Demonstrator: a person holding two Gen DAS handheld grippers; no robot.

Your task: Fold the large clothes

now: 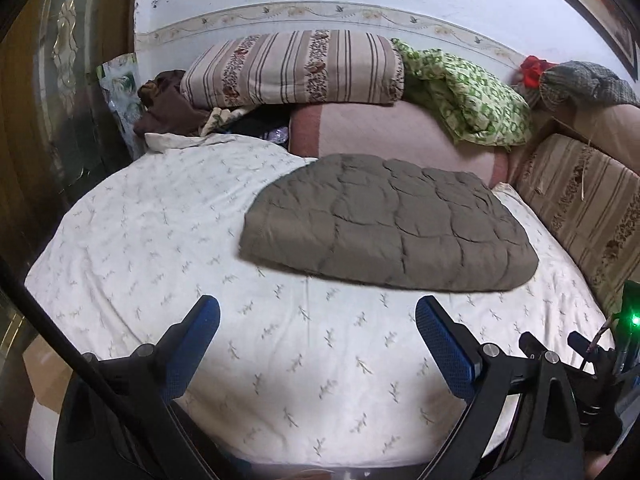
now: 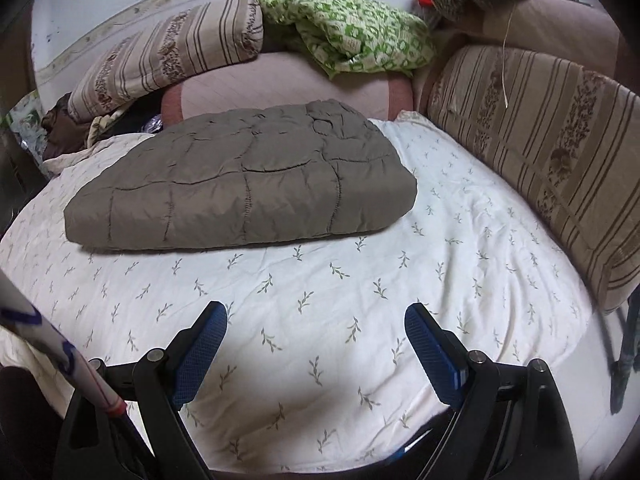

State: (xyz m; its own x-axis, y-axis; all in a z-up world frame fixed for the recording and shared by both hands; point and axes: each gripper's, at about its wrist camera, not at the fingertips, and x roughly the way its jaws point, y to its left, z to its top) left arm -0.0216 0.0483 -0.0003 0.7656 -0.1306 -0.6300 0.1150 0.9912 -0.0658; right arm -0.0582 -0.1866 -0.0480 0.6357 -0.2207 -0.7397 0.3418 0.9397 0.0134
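Note:
A grey-brown quilted padded garment (image 1: 390, 224) lies folded into a flat bundle on the white leaf-print bed sheet (image 1: 160, 240). In the right wrist view the same quilted garment (image 2: 244, 188) rests left of centre on the sheet (image 2: 440, 260). My left gripper (image 1: 318, 310) hovers open over bare sheet, short of the bundle's near edge, with nothing between its blue pads. My right gripper (image 2: 316, 316) is also open and empty, held back from the bundle over the sheet.
Along the far wall lie a striped folded quilt (image 1: 292, 68), a green patterned blanket (image 1: 468, 96) and a pink blanket (image 1: 400, 132). A striped cushion (image 2: 540, 152) lines the right side of the bed. Dark clothes (image 1: 164, 108) pile up at the far left.

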